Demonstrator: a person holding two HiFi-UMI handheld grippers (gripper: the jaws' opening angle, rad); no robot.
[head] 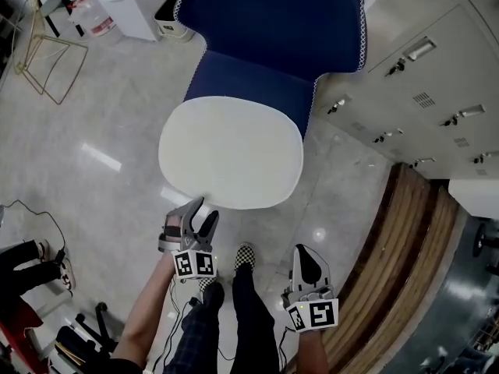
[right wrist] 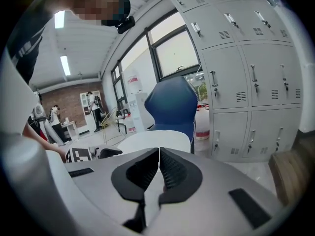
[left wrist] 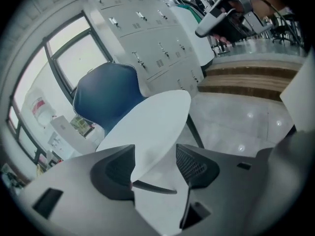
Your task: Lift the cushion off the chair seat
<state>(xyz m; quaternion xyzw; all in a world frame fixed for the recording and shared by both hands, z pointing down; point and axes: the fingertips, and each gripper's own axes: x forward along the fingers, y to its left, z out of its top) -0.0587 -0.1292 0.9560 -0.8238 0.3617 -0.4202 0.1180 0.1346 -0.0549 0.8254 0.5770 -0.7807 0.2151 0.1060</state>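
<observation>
Nearest the camera, two hand-held grippers hung over a glossy grey floor, one on either side of the person's two dark-trousered legs, each gripper carrying one cube with square markers. The right gripper was closed, its two black ribbed pads pressed together with nothing between them, and it stayed clear of the seat. The left gripper had its two jaws spread apart, with the near edge of the single flat, rounded white cushion between them; neither pad plainly pressed on it. That cushion lay on the seat of one dark blue upholstered chair. Beyond the chair, to the right, stood one bank of pale grey metal lockers, with curved wooden steps below it.
</observation>
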